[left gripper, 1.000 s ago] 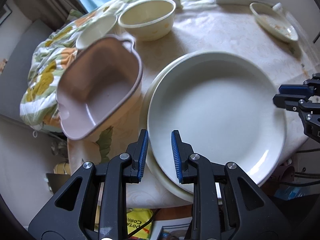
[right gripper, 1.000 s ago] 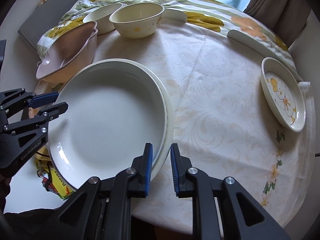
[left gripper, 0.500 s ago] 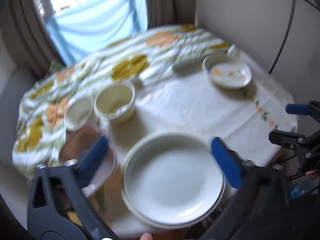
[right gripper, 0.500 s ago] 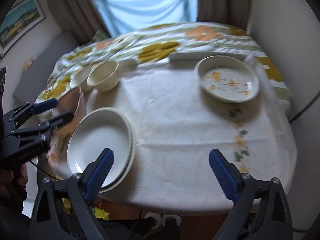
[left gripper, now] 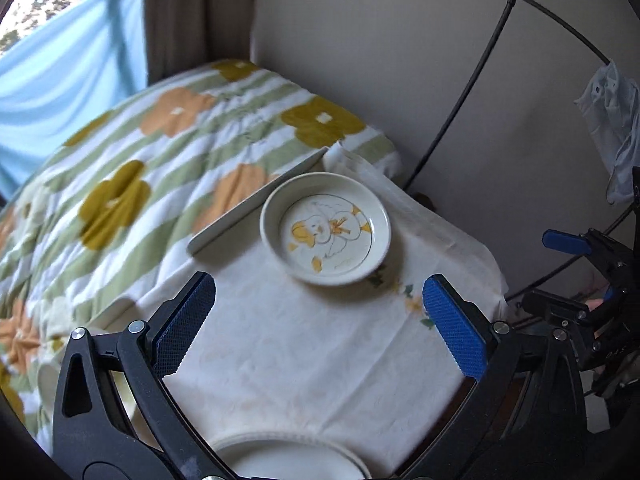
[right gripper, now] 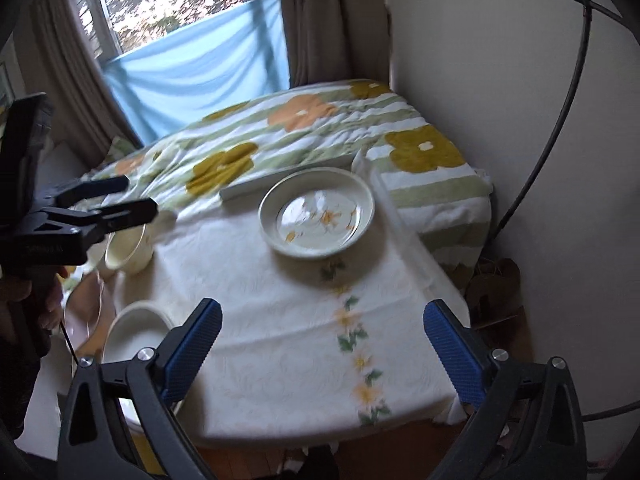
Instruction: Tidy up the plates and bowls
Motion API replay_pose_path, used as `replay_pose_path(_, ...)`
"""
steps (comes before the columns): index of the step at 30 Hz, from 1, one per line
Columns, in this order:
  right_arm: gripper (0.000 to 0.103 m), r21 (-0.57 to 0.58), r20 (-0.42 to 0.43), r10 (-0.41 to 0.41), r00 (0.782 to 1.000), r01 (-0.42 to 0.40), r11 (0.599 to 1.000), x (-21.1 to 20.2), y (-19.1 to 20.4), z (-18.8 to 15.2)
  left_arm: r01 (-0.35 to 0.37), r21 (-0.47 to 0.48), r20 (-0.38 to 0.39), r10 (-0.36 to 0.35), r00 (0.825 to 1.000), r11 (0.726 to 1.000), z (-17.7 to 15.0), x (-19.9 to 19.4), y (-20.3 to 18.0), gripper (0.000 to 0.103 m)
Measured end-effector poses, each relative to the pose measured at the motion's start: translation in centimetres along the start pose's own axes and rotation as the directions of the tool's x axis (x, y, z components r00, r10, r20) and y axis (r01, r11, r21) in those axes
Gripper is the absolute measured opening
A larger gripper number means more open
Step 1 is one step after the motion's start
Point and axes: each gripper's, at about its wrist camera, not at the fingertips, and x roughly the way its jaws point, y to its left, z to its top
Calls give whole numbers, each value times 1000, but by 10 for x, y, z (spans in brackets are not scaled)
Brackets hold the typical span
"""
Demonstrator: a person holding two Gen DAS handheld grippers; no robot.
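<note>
Patterned plate [left gripper: 325, 227] ahead; both grippers tilted down, jaws wide, empty

Home dining corner; clothed table [right gripper: 280, 320], flowered blanket [right gripper: 320, 136], curtained window [right gripper: 180, 8], dishes

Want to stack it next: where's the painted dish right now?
The painted dish sits centre-frame in both wrist views, on the white tablecloth, beside the floral blanket.

Daylit window [right gripper: 180, 8] with a blue cloth [right gripper: 192, 80] across it, brown curtains [right gripper: 320, 20] either side, a plain pale wall [right gripper: 480, 60], wooden floor [right gripper: 248, 460] under the tabletop [right gripper: 280, 340]
</note>
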Motion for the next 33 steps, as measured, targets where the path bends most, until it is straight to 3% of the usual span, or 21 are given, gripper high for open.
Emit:
replay_pose_path(3,101,86,-18,46,999,-44,995,33,-18,19,21,-9,-70,-22,997,1000,24,48,16,103)
replay_pose_path(7,100,247,-78,150,986,-126,961,100,-47,32,33,-23,-140,-36,990,999,38,107,38,98)
replay_pose_path(9,98,296,-95,169,981,-134,946,128,-55,34,43,-55,-190,-52,980,998,38,136,51,80)
replay_pose_path(12,78,340,-127,201,971,-147,929,161,-61,35,58,-115,-255,-86,963,992,33,175,68,64)
replay_pose_path(15,67,363,-153,216,964,-149,920,190,-64,37,63,-121,-286,-96,954,991,28,196,74,53)
replay_pose_path(17,56,376,-158,224,962,-151,914,200,-65,37,63,-120,-295,-96,951,991,26,205,76,51)
replay_pose_path(20,50,405,-165,227,960,-144,903,213,-67,36,49,-112,-302,-81,950,992,24,211,76,46)
replay_pose_path(22,44,421,-163,229,960,-143,896,219,-70,35,41,-103,-294,-70,953,994,25,212,76,38)
replay_pose_path(23,42,424,-158,228,961,-142,894,221,-72,36,42,-101,-293,-70,953,994,26,215,77,26)
replay_pose_path(24,36,426,-151,225,962,-142,894,222,-72,37,39,-100,-301,-68,951,994,26,217,76,22)
replay_pose_path(28,15,430,-156,225,962,-139,892,229,-74,38,26,-85,-290,-50,956,996,28,220,73,20)
replay_pose_path(33,14,418,-160,234,959,-149,896,228,-75,38,23,-78,-283,-44,958,997,28,219,73,19)
